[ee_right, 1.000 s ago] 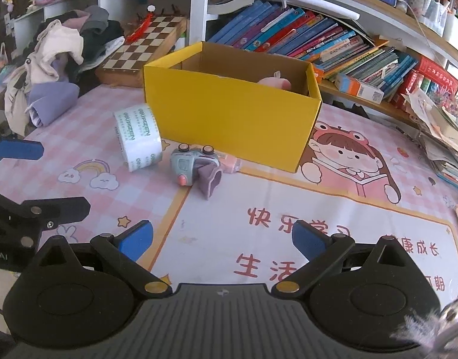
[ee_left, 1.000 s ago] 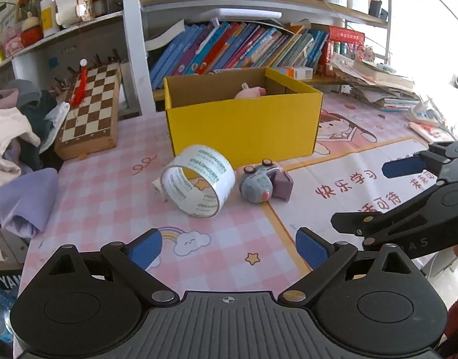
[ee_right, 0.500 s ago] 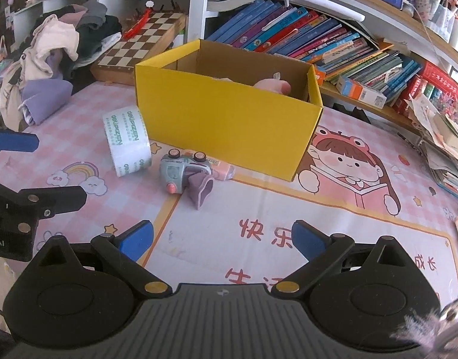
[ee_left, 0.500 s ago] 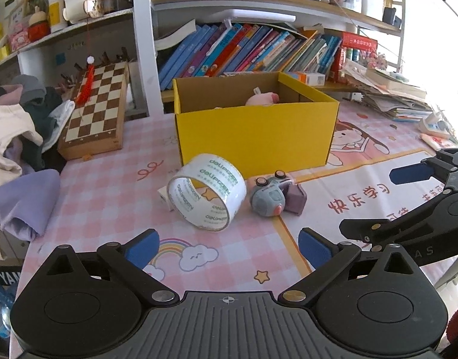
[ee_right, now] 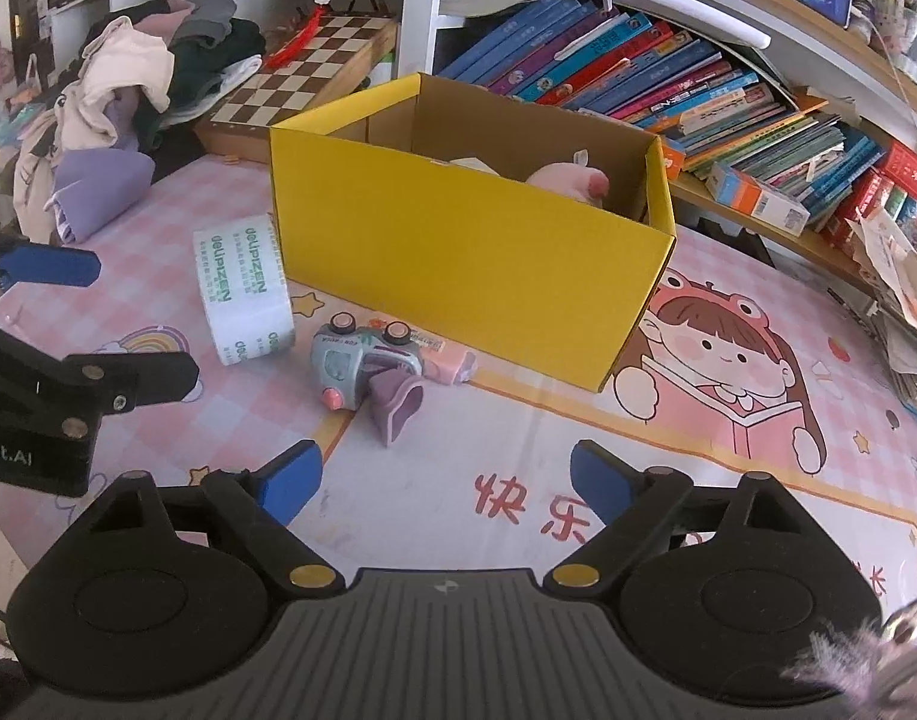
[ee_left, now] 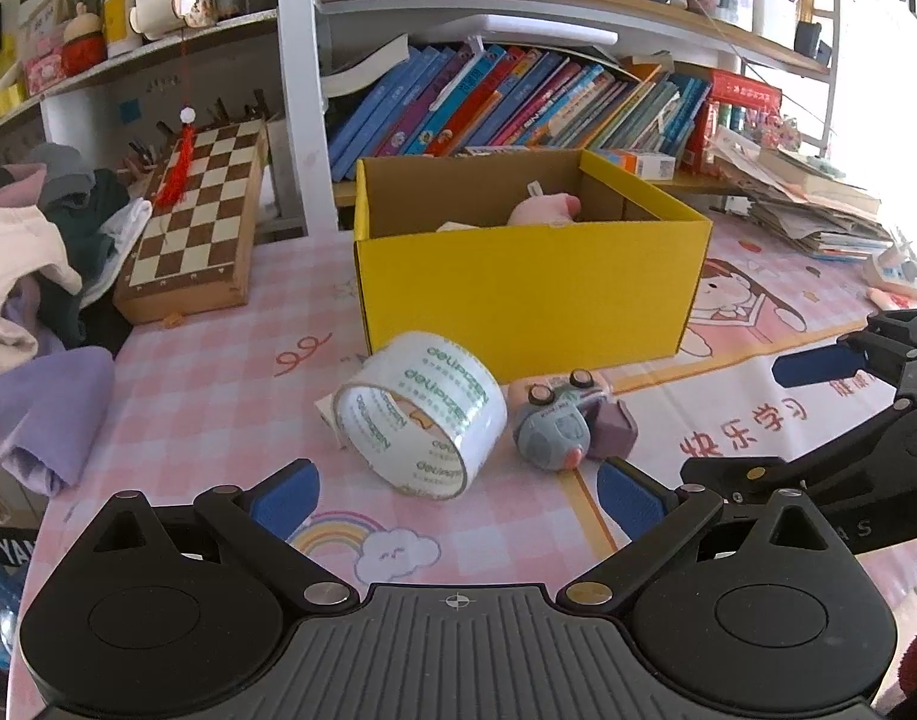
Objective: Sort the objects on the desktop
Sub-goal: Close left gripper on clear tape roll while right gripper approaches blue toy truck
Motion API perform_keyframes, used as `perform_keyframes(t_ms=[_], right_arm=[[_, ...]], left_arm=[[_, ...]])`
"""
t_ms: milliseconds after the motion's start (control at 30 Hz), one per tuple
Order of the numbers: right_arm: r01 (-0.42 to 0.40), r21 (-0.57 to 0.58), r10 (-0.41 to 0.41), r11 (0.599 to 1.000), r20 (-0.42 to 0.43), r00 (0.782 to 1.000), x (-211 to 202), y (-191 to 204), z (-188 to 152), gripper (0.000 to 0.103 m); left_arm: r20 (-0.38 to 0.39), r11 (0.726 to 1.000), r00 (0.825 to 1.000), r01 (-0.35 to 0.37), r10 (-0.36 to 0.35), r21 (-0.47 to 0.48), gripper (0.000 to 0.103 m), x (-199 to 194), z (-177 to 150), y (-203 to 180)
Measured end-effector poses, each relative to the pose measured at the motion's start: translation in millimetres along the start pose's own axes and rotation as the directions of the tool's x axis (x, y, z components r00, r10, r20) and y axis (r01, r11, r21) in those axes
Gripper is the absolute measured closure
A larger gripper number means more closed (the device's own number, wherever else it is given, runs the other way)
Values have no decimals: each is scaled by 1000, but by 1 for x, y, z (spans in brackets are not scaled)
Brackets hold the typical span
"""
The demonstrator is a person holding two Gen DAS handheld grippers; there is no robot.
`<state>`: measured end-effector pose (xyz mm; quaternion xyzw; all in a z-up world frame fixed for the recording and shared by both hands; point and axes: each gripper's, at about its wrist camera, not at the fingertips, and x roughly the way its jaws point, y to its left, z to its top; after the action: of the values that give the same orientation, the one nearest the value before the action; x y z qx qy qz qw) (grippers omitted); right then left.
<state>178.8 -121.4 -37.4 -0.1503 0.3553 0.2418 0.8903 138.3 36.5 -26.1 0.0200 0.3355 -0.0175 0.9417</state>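
A roll of clear tape [ee_left: 419,414] [ee_right: 242,294] lies on the pink checked mat in front of the yellow cardboard box [ee_left: 527,288] [ee_right: 458,252]. Beside it sits a small grey toy camera [ee_left: 557,426] [ee_right: 362,366] with a purple piece, against a pink eraser [ee_right: 452,360]. A pink plush toy [ee_left: 542,207] [ee_right: 569,180] rests inside the box. My left gripper [ee_left: 455,495] is open just short of the tape, nothing between its fingers. My right gripper [ee_right: 446,480] hovers near the toy camera; its jaws are closing with nothing between them.
A chessboard [ee_left: 194,222] and a heap of clothes [ee_left: 32,252] lie to the left. Bookshelves [ee_left: 518,102] run behind the box. Stacked papers [ee_left: 812,210] sit at the right. The mat's printed part [ee_right: 698,420] is bare.
Both grippers have drifted closer to the tape, the toy camera and the box, which look larger now. The right gripper's fingers stand slightly narrower.
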Motion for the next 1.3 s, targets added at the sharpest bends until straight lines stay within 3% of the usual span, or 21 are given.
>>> perform_keyframes(t_ms=[267,500,567,667,733,800,867,1000,1167,1300], right_arm=[[-28,-29,28,999,-6,1000,9,-7,4,13],[-69,-68,68,995,-14,998,17,-9,8,13],[-80,-81,79,993,-18,997,20,-9,9,13],[-97,-97,95,991,-28,995,25,-7,10,14],[-109,-104,105,989,-36,994,29,-6,12,15],[-122,-109,118,987,-43,992,33,-5,14,15],[-134,-112,130,985,-49,990,37,-3,16,15],[-161,-114,154,980,-66,986,48,1,21,15],[-193,-106,185,976,-81,979,60,7,26,15],[-214,-79,206,974,-105,973,73,10,31,21]], left_arm=[[1,1000,1000,-11,11,-12,3,22,15,0],[-22,996,999,-29,27,-84,7,45,22,5],[-27,994,999,-22,19,-109,14,50,23,7],[-45,990,999,2,-8,-139,44,57,23,10],[-61,987,997,26,-36,-158,70,60,21,13],[-65,984,996,40,-52,-173,77,59,20,16],[-63,984,997,43,-54,-171,92,56,19,17],[-52,983,998,33,-43,-182,99,47,17,22],[-33,983,999,8,-14,-182,100,30,17,27],[-26,984,1000,-14,10,-177,100,19,19,31]])
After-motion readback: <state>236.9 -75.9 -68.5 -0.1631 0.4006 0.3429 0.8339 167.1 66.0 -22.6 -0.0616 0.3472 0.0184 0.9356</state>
